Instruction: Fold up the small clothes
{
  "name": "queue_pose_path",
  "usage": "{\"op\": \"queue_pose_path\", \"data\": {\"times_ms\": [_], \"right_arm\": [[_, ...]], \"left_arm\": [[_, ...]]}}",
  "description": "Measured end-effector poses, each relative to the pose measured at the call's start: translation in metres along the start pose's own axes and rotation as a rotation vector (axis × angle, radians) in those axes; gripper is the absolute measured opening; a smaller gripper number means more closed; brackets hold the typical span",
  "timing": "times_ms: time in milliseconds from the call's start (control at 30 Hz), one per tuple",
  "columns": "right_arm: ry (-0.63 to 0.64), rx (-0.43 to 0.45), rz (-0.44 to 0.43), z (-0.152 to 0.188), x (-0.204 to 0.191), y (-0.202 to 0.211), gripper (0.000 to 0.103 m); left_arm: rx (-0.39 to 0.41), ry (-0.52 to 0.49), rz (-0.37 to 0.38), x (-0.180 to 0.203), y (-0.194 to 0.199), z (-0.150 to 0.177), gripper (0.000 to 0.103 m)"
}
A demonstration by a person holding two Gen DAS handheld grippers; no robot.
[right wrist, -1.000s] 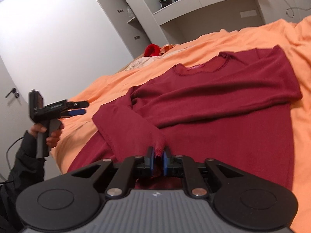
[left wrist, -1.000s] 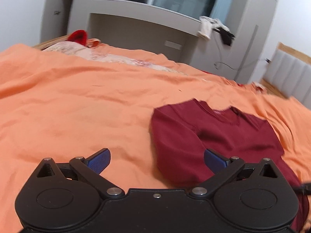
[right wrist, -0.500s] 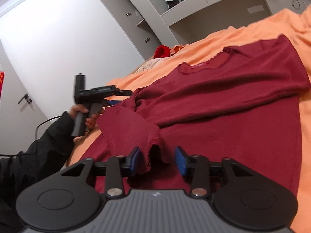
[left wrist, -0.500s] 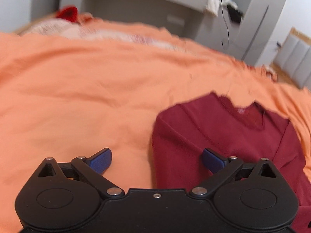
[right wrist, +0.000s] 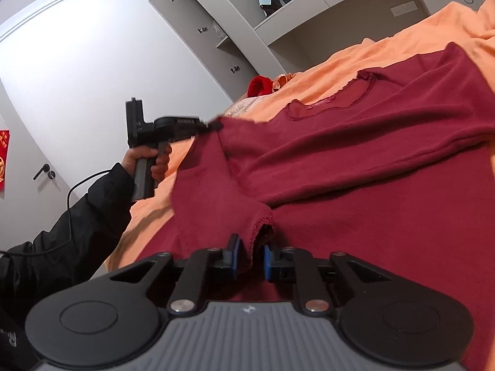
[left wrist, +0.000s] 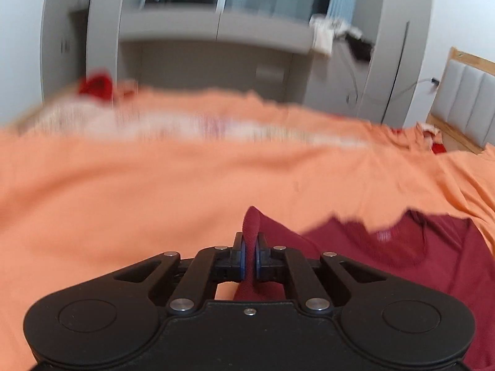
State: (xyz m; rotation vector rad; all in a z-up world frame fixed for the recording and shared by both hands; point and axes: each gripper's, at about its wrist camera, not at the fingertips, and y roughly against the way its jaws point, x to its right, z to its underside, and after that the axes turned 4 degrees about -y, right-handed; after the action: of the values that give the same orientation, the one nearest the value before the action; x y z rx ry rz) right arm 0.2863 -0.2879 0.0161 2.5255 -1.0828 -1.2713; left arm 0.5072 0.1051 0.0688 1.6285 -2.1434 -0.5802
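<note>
A dark red sweater (right wrist: 371, 160) lies on the orange bedsheet (left wrist: 154, 185), neckline away from me, sleeves folded across its body. My left gripper (left wrist: 249, 258) is shut on a fold of the sweater's left shoulder edge (left wrist: 252, 225); it also shows in the right wrist view (right wrist: 216, 125) pinching that edge. My right gripper (right wrist: 250, 258) has its jaws closing around the left sleeve cuff (right wrist: 260, 225), with a narrow gap still between the blue pads (right wrist: 234, 255) and the cloth.
Grey wardrobe and shelving (left wrist: 216, 37) stand beyond the bed. A red item (right wrist: 258, 85) and pale patterned cloth (left wrist: 123, 120) lie at the bed's far edge. A padded headboard (left wrist: 464, 102) is at right. The person's black sleeve (right wrist: 77, 216) is at left.
My left gripper moved to the sweater's shoulder edge and shut on it. My right gripper had let go of the cuff and opened; its jaws have now narrowed around the cuff again.
</note>
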Motion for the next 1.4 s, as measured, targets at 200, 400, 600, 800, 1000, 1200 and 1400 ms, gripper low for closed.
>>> {"op": "queue_pose_path", "data": {"times_ms": [200,400,600,800,1000,1200,1400], "right_arm": [[0.021,0.01,-0.004,-0.004,-0.011,-0.016,0.014],[-0.053,-0.008,-0.052,0.0,0.0,-0.016,0.028],[0.035,0.018,0.007,0.006,-0.014,-0.019,0.007],[0.1,0.046,0.034,0.011,-0.028,-0.007,0.006],[0.034,0.018,0.026,0.017,-0.018,-0.01,0.011],[0.032,0.035,0.014,0.02,-0.016,-0.009,0.017],[0.069,0.046,0.034,0.023,-0.024,-0.006,0.007]], "left_arm": [[-0.054,-0.019,-0.087,0.006,-0.036,0.006,0.007],[-0.06,0.124,-0.11,-0.011,-0.045,0.02,0.018],[-0.031,0.156,-0.135,-0.02,-0.015,0.019,0.04],[-0.035,0.098,-0.152,-0.015,0.037,0.032,0.053],[-0.087,0.094,-0.102,-0.018,0.072,0.066,0.067],[-0.165,0.201,-0.07,-0.026,0.053,0.086,0.041],[-0.149,0.185,-0.128,-0.002,0.064,0.068,0.007]]}}
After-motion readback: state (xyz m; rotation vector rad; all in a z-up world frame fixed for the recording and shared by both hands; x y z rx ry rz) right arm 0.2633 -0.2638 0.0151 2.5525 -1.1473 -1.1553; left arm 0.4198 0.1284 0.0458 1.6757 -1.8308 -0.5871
